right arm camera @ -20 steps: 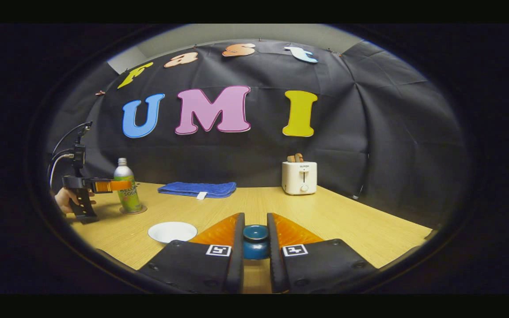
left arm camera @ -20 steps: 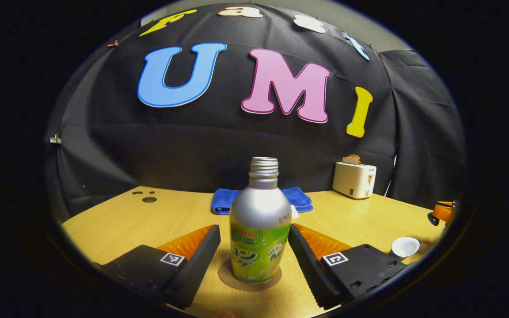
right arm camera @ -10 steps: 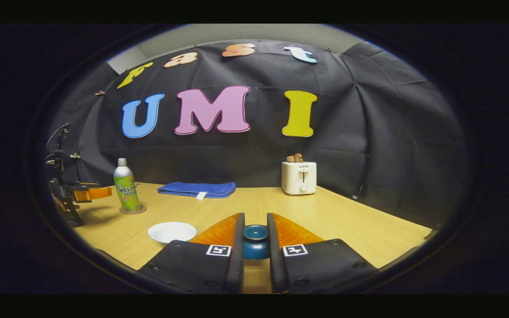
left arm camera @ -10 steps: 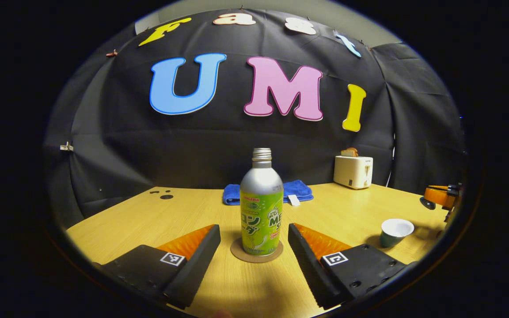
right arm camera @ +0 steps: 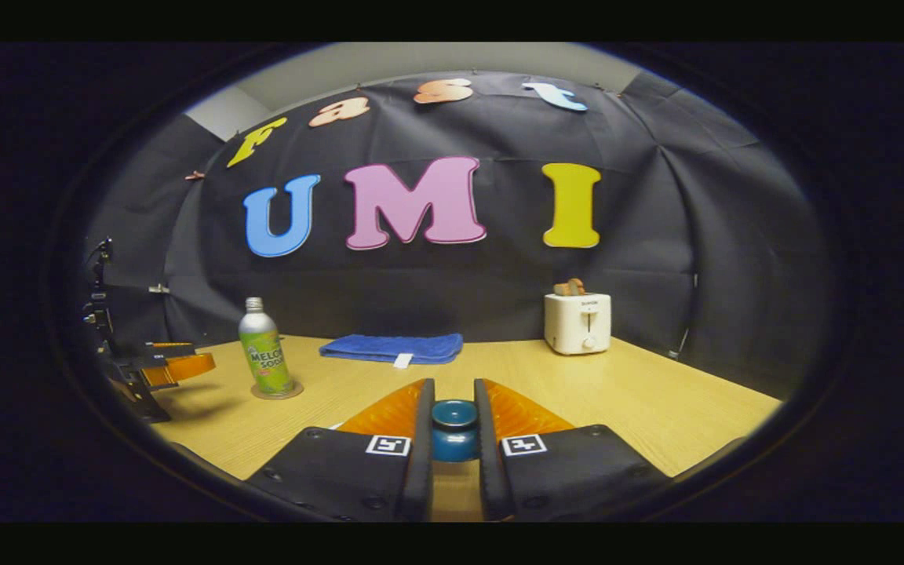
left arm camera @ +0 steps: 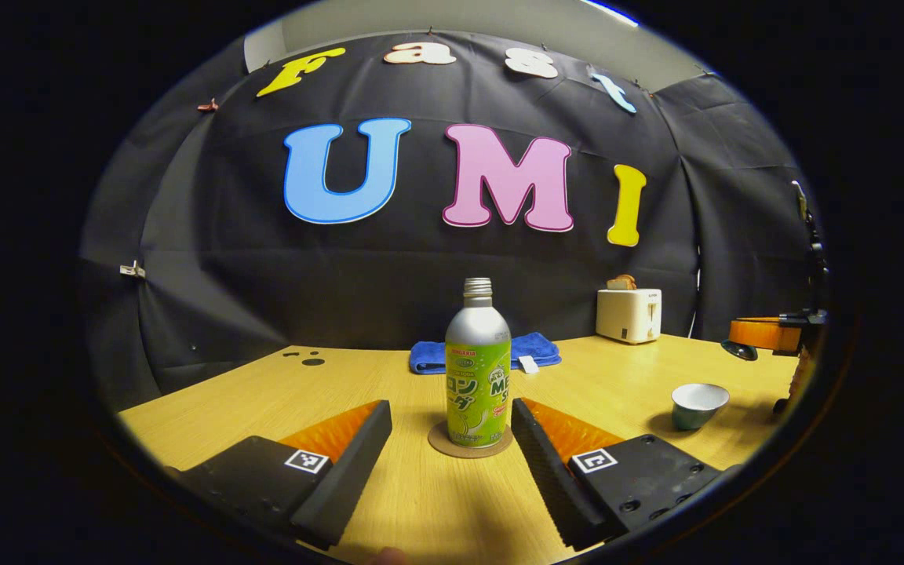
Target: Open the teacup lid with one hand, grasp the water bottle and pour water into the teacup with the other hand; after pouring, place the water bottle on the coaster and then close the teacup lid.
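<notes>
The silver and green water bottle (left arm camera: 478,369) stands upright on the round brown coaster (left arm camera: 470,441). My left gripper (left arm camera: 450,408) is open just short of it, a finger on either side and touching nothing. The teacup (left arm camera: 699,404) sits uncovered to the right, white inside. My right gripper (right arm camera: 453,408) is shut on the blue knob of the teacup lid (right arm camera: 453,428). From the left gripper view, the right gripper (left arm camera: 766,333) hangs above and beyond the cup. In the right gripper view the bottle (right arm camera: 264,357) stands far left, the left gripper (right arm camera: 177,367) beside it.
A folded blue towel (left arm camera: 486,351) lies at the back of the wooden table (left arm camera: 625,377). A white toaster (left arm camera: 629,314) with toast stands at the back right. Small dark marks (left arm camera: 307,359) dot the table's far left.
My left gripper has drawn back from the bottle, which stays on the coaster. The right gripper has shifted left with the lid, and the cup's white rim has slipped from its view.
</notes>
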Motion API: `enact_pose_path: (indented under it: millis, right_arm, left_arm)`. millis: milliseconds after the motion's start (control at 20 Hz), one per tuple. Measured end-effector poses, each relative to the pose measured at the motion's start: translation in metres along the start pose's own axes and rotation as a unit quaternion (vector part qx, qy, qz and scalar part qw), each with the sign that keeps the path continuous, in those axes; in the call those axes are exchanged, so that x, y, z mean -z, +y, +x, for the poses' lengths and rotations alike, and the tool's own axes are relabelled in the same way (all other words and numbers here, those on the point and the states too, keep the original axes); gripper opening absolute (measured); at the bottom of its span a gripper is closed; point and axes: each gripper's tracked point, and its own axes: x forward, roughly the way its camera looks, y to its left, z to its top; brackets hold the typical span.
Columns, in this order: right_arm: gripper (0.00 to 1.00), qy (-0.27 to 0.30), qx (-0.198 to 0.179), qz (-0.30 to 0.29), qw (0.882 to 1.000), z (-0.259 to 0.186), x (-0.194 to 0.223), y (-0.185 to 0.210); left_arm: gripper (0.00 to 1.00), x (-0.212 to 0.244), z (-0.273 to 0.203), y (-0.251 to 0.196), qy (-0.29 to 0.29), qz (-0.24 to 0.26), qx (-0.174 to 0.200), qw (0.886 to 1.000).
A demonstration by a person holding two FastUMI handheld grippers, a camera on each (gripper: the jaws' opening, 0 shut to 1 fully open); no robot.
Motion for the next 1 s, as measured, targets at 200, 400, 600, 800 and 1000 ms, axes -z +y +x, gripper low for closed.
enact_pose_path:
  millis: [200,400,600,800,1000]
  right_arm:
    - [0.24,0.032,-0.05,0.016,0.998,0.011,0.009,0.046]
    - [0.28,0.059,-0.052,-0.017,0.997,0.021,0.03,0.055]
    - [0.24,0.085,-0.054,-0.002,0.995,0.025,0.045,0.061]
    - [0.29,0.109,-0.046,-0.012,0.993,0.026,0.053,0.059]
    - [0.29,0.113,-0.046,-0.024,0.992,0.025,0.053,0.061]
  left_arm:
    - [0.97,-0.004,0.0,0.002,-0.001,0.0,-0.006,1.0]
    - [0.97,-0.003,0.0,0.004,-0.001,0.0,-0.01,1.0]
    - [0.97,-0.004,0.0,0.003,-0.002,0.0,-0.01,1.0]
    - [0.97,-0.003,0.001,0.003,0.0,0.0,-0.01,1.0]
    - [0.96,-0.003,0.0,0.003,-0.001,0.0,-0.009,1.0]
